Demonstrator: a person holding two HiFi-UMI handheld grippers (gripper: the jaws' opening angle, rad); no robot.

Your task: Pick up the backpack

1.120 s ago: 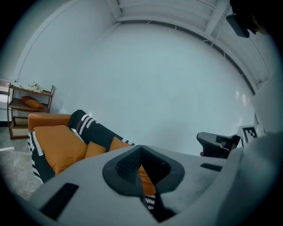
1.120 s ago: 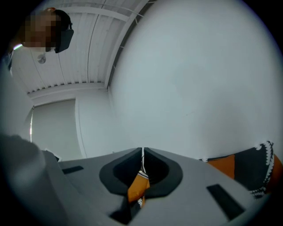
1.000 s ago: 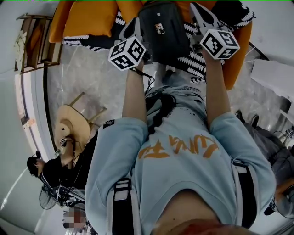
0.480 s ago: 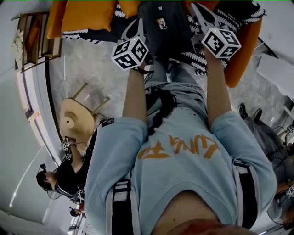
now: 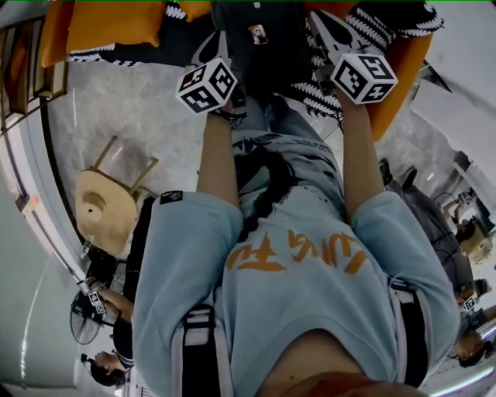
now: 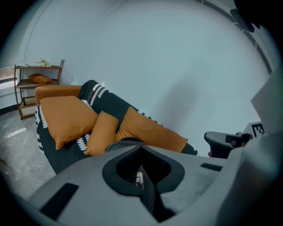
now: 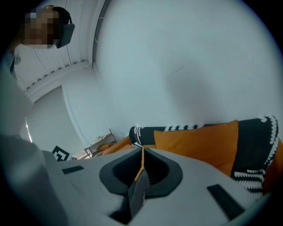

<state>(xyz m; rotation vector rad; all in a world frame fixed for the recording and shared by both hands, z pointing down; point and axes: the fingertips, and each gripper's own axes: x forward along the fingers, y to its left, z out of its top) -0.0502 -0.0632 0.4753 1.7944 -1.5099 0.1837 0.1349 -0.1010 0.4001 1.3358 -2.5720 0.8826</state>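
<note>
The black backpack with a small badge hangs in front of my legs at the top of the head view, against the sofa. My left gripper is at its left side and my right gripper at its right. In the left gripper view the jaws of the left gripper are shut with a dark strip of the backpack pinched in the seam. In the right gripper view the right gripper is shut on a dark flat strap.
A dark sofa with a white pattern carries orange cushions. A wooden shelf stands to its left and a wooden stool is on the grey floor. Other people stand close by on both sides.
Both grippers and the backpack have sunk toward the sofa and slid toward the top edge of the head view. The jaws stay shut.
</note>
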